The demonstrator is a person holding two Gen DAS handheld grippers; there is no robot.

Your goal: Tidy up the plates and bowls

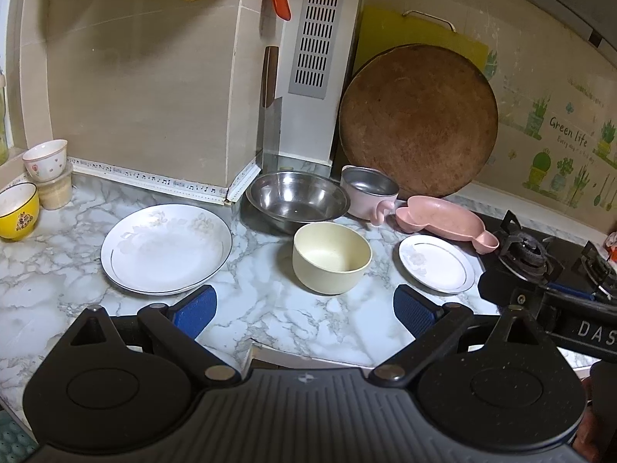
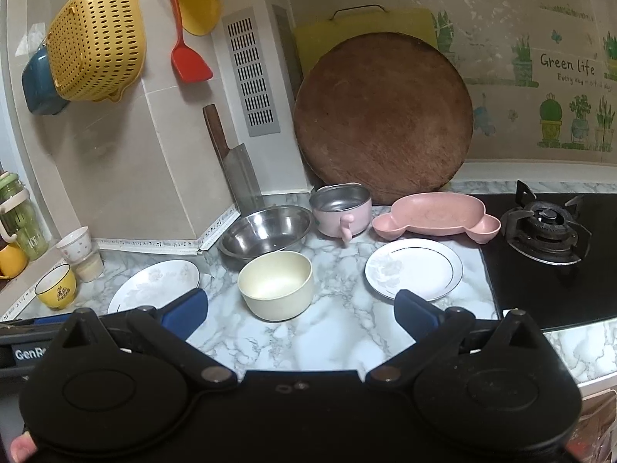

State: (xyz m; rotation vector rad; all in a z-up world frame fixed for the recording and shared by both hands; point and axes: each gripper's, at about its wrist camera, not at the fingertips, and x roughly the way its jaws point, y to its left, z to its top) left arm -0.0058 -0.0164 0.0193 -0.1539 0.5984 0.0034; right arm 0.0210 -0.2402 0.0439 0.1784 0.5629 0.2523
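On the marble counter stand a large white plate (image 1: 166, 249) (image 2: 154, 283), a cream bowl (image 1: 331, 256) (image 2: 275, 283), a small white plate (image 1: 435, 264) (image 2: 414, 268), a steel bowl (image 1: 297, 200) (image 2: 266, 229), a pink steel-lined cup (image 1: 368, 193) (image 2: 341, 208) and a pink sectioned dish (image 1: 447, 222) (image 2: 435, 220). My left gripper (image 1: 304, 314) is open and empty, hovering just in front of the cream bowl. My right gripper (image 2: 300, 314) is open and empty, in front of the cream bowl and small plate.
A round wooden board (image 1: 418, 119) (image 2: 383, 115) and a cleaver (image 2: 239, 166) lean on the back wall. A gas hob (image 1: 540, 254) (image 2: 547, 227) lies at the right. A yellow cup (image 1: 17, 210) (image 2: 58, 285) and stacked small cups (image 1: 48, 169) (image 2: 79, 250) stand at the left.
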